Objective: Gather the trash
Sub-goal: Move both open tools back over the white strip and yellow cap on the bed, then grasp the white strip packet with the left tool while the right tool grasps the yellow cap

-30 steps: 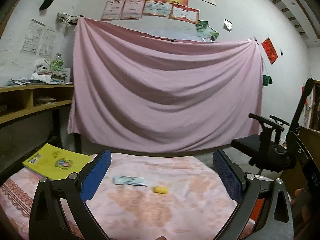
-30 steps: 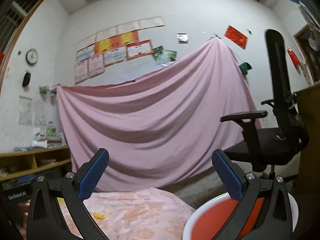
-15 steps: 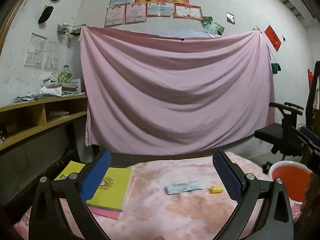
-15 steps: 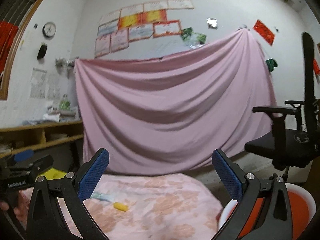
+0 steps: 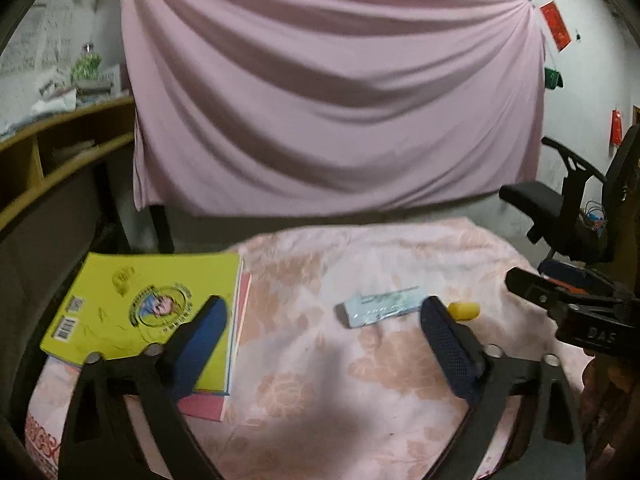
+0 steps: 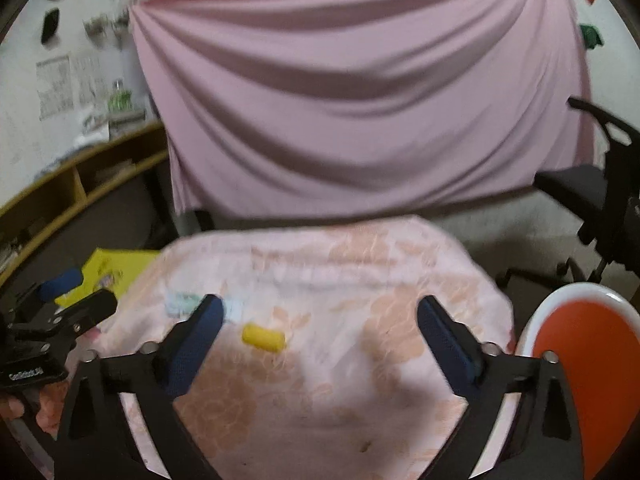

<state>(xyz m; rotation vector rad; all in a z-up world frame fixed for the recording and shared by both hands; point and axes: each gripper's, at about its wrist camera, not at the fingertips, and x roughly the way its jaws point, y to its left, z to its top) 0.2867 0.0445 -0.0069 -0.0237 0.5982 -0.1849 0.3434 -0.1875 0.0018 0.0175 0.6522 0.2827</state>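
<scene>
Both grippers have swung down from the wall to the floral tablecloth (image 5: 320, 380); the trash now lies ahead — a pale blue wrapper (image 5: 382, 310) and, just beside it, a small yellow piece (image 6: 263, 337). The left gripper (image 5: 320, 324) and right gripper (image 6: 320, 328) are closing slightly, nothing between their fingers. The orange bin (image 6: 580, 380) waits at the table's right; pickup looks next.

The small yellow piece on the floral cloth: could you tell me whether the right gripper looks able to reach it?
Probably yes. The yellow piece lies bare on the cloth, ahead of the right gripper, whose jaws are closing with nothing between them yet.
</scene>
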